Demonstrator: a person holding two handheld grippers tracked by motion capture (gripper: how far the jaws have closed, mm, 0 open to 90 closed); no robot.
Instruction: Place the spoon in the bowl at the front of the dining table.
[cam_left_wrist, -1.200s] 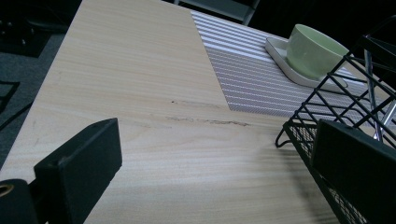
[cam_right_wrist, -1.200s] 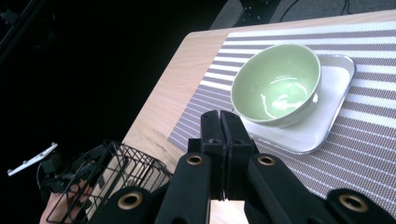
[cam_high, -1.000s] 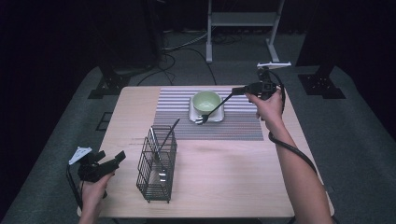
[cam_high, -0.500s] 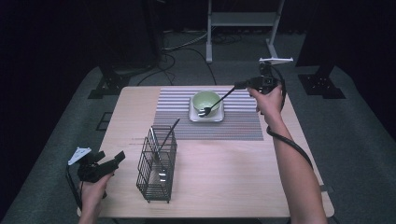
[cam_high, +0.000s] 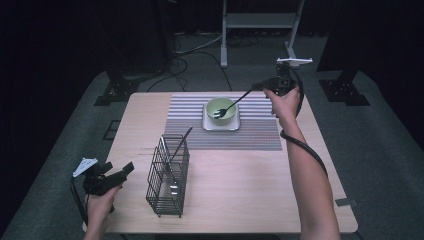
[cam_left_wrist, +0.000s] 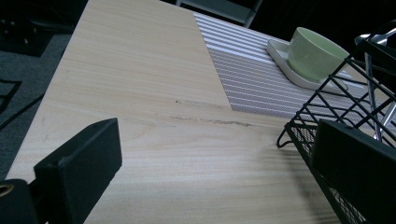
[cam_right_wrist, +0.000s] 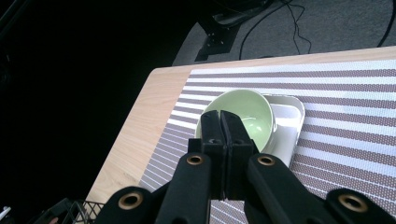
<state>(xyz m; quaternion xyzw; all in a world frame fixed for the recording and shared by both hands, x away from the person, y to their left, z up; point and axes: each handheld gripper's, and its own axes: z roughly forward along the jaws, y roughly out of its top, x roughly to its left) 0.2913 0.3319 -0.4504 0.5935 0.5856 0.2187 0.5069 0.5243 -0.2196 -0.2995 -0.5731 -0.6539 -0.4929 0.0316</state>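
High view: we see a light wood table (cam_high: 240, 190) on grey carpet, dark room, a metal stand (cam_high: 260, 22) behind. Striped mat (cam_high: 190, 125) lies on the far half. On it a white tray (cam_high: 221, 125) bears a green bowl (cam_high: 221, 109). Black wire basket (cam_high: 167, 180) stands near the front left, a utensil (cam_high: 180, 145) leaning in it. Right gripper (cam_high: 260, 86) at the far right, jaws pressed together on a dark fork (cam_high: 232, 103); its head sits in the bowl, touching or not we cannot tell. In the right gripper view its jaws meet over the bowl (cam_right_wrist: 243, 116). Left gripper (cam_high: 125, 170) hangs at the front left edge, beside the basket; in the left gripper view its jaws are spread wide, nothing between them
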